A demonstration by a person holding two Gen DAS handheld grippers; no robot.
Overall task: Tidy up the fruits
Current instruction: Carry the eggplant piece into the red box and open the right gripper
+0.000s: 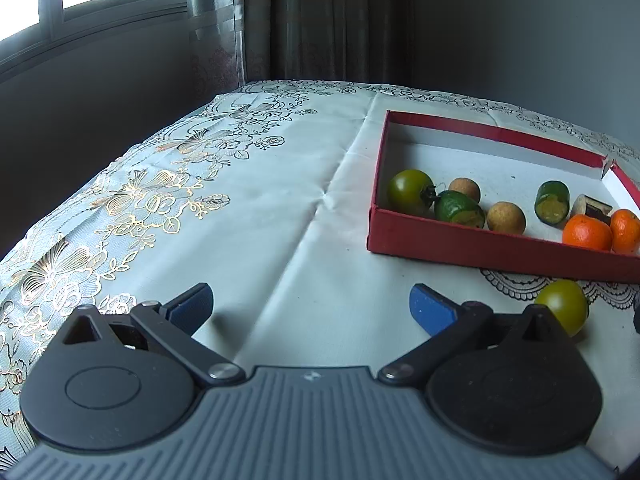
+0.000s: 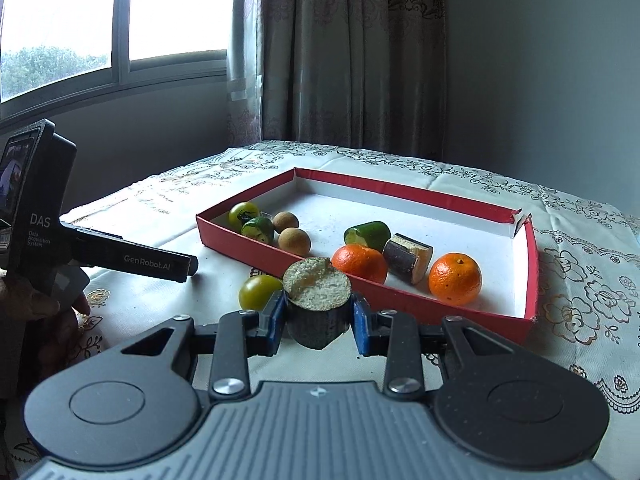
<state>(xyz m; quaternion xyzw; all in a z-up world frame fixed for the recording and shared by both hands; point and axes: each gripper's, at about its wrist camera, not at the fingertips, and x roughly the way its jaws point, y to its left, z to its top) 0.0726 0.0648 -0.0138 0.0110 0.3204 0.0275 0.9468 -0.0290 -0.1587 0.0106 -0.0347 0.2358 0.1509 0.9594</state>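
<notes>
My right gripper [image 2: 318,322] is shut on a dark cut stalk piece [image 2: 317,304] with a pale fibrous end, held above the cloth just in front of the red tray [image 2: 400,298]. A green tomato [image 2: 258,291] lies on the cloth left of it, outside the tray. In the tray lie two oranges [image 2: 455,279], another dark stalk piece [image 2: 407,258], green cut pieces [image 2: 368,234], two brown round fruits [image 2: 295,241] and a green tomato [image 2: 243,213]. My left gripper [image 1: 311,309] stands open over bare cloth, left of the tray [image 1: 460,246]; the loose green tomato [image 1: 563,306] sits by its right finger.
The table carries a pale cloth with gold and black flower prints [image 1: 132,196]. The left hand-held gripper body [image 2: 40,200] shows at the left of the right wrist view, with a hand under it. Curtains [image 2: 352,52], a window [image 2: 112,12] and a wall stand behind the table.
</notes>
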